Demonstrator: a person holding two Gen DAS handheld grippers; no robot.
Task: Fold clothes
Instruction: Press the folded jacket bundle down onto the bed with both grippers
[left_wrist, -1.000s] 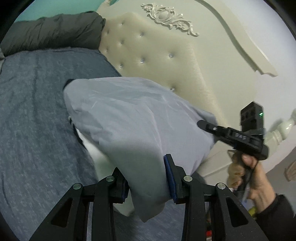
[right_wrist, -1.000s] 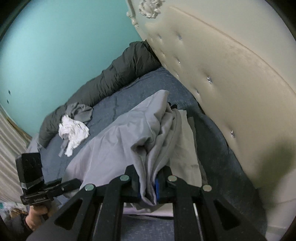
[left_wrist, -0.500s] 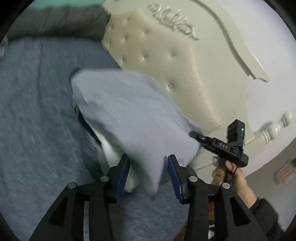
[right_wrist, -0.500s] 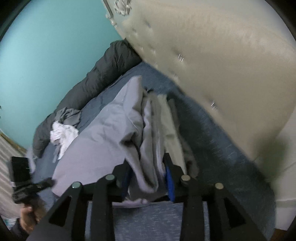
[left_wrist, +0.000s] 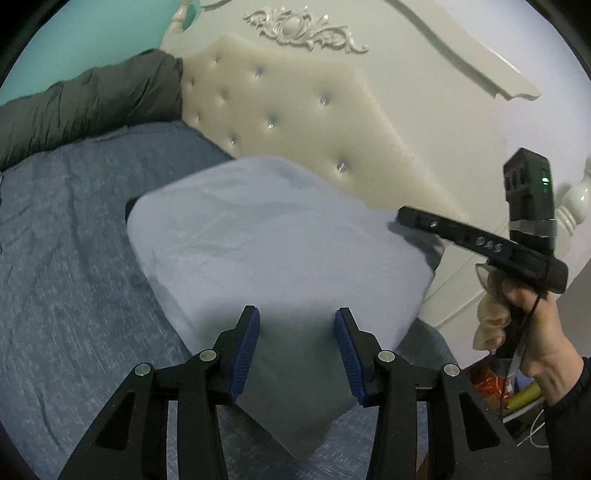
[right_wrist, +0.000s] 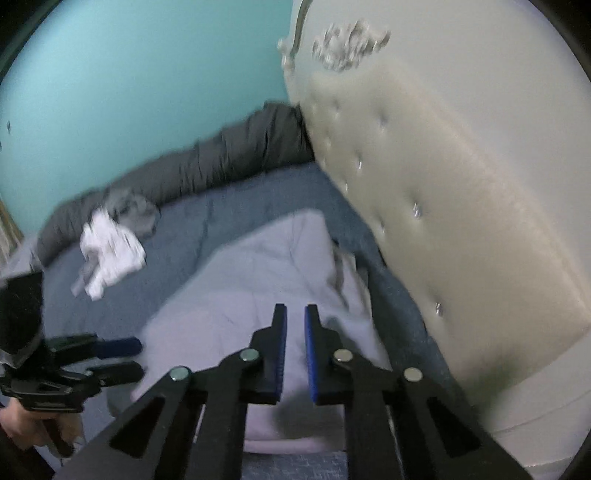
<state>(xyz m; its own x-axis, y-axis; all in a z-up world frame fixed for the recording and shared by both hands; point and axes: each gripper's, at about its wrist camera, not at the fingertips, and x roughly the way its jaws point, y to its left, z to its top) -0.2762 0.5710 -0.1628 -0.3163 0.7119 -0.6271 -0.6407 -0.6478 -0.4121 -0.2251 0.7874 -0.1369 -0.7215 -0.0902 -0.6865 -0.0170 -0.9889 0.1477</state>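
A cream tufted headboard (left_wrist: 295, 122) with carved trim stands against a turquoise wall (right_wrist: 129, 92); a dark grey rolled duvet (left_wrist: 88, 107) lies along the blue bed (left_wrist: 74, 277).

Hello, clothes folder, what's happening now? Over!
Left gripper open, cloth between jaws, not pinched. Right gripper jaws closing, empty, over the cloth. Cloth folded on bed. Nothing blocking.

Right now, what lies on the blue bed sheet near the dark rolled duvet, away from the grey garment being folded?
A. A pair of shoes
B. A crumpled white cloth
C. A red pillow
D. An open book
B: the right wrist view shows a crumpled white cloth on the blue bed sheet, beside the dark rolled duvet.
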